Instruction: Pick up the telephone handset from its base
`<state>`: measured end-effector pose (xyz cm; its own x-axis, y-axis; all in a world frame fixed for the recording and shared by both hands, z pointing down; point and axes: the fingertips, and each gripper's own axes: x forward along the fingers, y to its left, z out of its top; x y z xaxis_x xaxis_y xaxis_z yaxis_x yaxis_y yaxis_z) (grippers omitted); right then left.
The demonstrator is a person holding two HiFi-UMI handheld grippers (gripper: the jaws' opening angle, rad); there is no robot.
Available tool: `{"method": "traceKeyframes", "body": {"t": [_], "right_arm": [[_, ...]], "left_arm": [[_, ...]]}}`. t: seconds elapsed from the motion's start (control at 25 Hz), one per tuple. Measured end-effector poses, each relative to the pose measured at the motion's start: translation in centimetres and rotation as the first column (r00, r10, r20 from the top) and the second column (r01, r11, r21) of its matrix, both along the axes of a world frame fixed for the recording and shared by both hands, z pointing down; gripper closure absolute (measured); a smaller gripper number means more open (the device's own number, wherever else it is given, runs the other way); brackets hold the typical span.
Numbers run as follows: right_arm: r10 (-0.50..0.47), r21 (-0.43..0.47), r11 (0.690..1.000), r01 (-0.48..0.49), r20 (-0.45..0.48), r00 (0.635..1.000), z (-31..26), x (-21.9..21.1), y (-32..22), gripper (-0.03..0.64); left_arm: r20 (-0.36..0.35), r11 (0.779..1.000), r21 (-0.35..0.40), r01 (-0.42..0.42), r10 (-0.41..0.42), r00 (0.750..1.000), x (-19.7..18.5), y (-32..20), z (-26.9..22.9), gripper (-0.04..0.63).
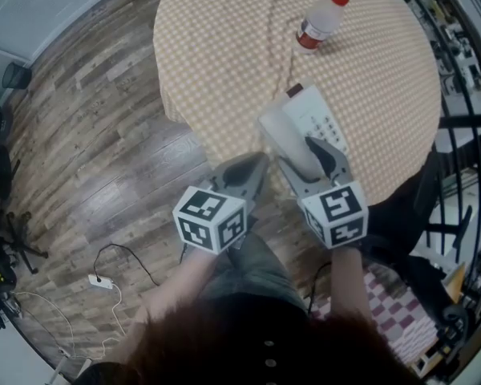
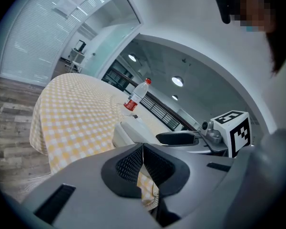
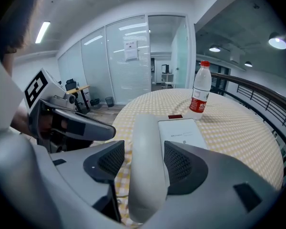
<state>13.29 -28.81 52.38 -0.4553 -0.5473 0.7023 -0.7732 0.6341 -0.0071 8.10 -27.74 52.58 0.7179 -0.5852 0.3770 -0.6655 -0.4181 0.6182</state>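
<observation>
A white telephone base (image 1: pixel 325 117) with its handset (image 1: pixel 287 137) lying in the cradle sits at the near edge of a round table (image 1: pixel 224 54) covered in a yellow checked cloth. My right gripper (image 1: pixel 305 159) is open, its jaws standing either side of the handset (image 3: pixel 145 128) with a gap showing at the left pad (image 3: pixel 109 159). Just left of it, at the table's edge, my left gripper (image 1: pixel 255 167) is shut with nothing held; its pads (image 2: pixel 133 163) meet. From the left gripper view the handset (image 2: pixel 128 133) lies just ahead.
A clear water bottle (image 1: pixel 319 21) with a red cap stands on the table beyond the phone. Wooden floor lies left of the table, with a white adapter and cable (image 1: pixel 100 281). A dark railing (image 1: pixel 465 127) runs along the right side.
</observation>
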Motion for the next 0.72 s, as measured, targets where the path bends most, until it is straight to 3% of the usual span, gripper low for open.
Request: {"method": "traceKeyframes", "body": {"t": [0.24, 0.72], "right_arm": [[-0.018, -0.028, 0.999, 0.017, -0.035, 0.999, 1.4, -0.2, -0.2, 0.368], [-0.032, 0.017, 0.999, 0.034, -0.106, 0.994, 1.5, -0.3, -0.7, 0.394]], "left_arm": [[0.004, 1.0, -0.008, 0.012, -0.012, 1.0, -0.3, 0.0, 0.5, 0.583], [0.016, 1.0, -0.009, 0.025, -0.025, 1.0, -0.6, -0.5, 0.6, 0.583]]}}
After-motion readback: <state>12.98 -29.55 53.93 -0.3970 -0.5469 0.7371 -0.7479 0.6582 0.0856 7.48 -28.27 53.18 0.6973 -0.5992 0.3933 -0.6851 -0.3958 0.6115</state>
